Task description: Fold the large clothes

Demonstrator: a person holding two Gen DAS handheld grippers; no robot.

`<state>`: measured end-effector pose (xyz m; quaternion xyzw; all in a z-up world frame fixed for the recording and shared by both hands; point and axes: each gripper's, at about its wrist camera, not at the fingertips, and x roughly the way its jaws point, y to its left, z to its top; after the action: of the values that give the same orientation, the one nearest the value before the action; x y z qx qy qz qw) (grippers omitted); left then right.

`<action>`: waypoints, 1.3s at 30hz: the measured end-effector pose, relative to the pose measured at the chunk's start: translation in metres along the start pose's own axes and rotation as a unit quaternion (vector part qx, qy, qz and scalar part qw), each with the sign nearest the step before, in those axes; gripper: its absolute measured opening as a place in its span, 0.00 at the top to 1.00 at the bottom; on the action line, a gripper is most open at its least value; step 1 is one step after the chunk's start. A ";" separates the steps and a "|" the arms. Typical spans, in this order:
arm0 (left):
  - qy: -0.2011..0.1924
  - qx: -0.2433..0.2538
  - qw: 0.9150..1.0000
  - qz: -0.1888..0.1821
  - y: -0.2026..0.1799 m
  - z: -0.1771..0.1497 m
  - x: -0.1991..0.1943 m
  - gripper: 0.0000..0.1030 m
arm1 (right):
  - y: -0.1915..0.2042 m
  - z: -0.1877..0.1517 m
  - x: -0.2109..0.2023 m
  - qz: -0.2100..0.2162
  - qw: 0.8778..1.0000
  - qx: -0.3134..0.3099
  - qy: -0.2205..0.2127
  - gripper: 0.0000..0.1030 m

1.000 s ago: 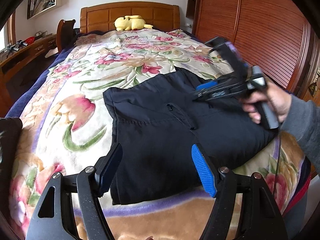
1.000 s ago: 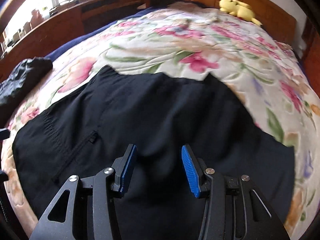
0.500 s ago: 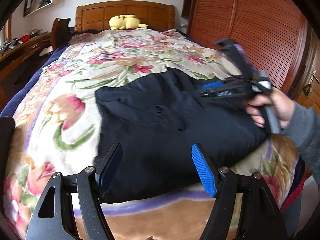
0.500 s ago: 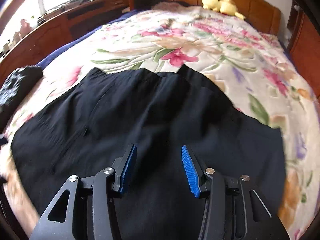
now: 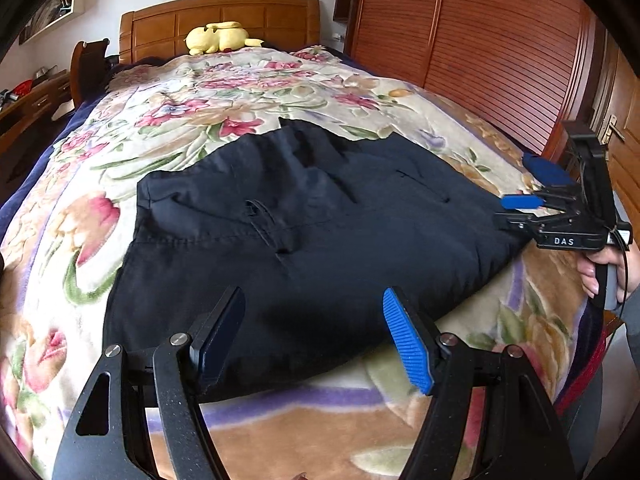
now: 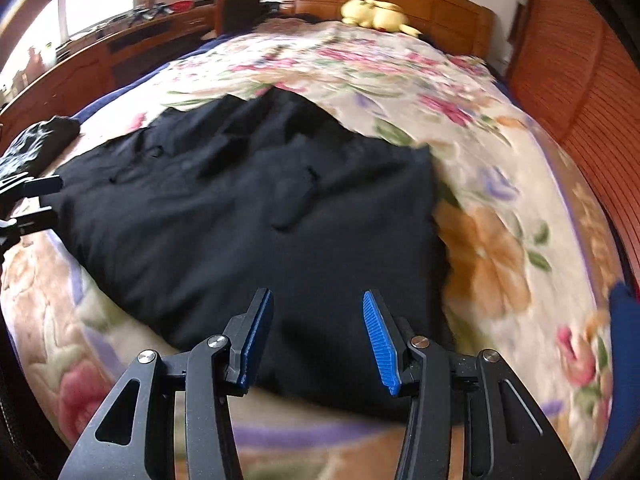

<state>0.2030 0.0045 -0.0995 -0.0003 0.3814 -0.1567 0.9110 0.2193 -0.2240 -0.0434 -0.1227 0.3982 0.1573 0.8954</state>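
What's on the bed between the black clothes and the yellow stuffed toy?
Only bare flowery blanket lies between the black garment and the yellow plush toy, seen in both wrist views.

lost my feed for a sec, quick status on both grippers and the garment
Left gripper open, empty, over garment's near edge. Right gripper open, empty, at its right edge. Black garment flat on floral blanket. Nothing in the way.
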 end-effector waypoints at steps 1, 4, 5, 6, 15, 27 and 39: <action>0.003 -0.002 1.000 0.000 -0.001 -0.001 0.001 0.30 | -0.004 -0.005 -0.007 -0.004 1.000 0.009 0.001 0.53; 0.015 -0.003 1.000 0.005 -0.003 -0.005 0.008 0.30 | -0.017 -0.015 -0.006 -0.002 0.999 0.033 0.015 0.53; 0.018 0.001 1.000 0.007 -0.003 -0.007 0.009 0.30 | -0.022 -0.016 -0.003 0.003 0.999 0.038 0.023 0.53; 0.022 0.003 1.000 0.009 -0.002 -0.009 0.010 0.30 | -0.023 -0.022 -0.003 0.004 0.999 0.040 0.027 0.53; 0.059 0.016 0.998 0.030 -0.001 -0.023 0.027 0.29 | -0.021 -0.038 0.020 0.006 0.999 0.035 0.030 0.52; 0.066 0.020 0.997 0.035 -0.001 -0.027 0.033 0.26 | -0.038 -0.050 -0.012 -0.030 0.997 0.070 -0.005 0.28; 0.066 0.023 0.997 0.037 -0.003 -0.028 0.033 0.26 | -0.065 -0.067 0.016 0.033 0.988 0.153 0.017 0.19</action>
<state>0.2051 -0.0044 -0.1419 0.0447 0.4366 -0.1312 0.8889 0.2082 -0.3037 -0.0931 0.0265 0.4368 0.1223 0.8908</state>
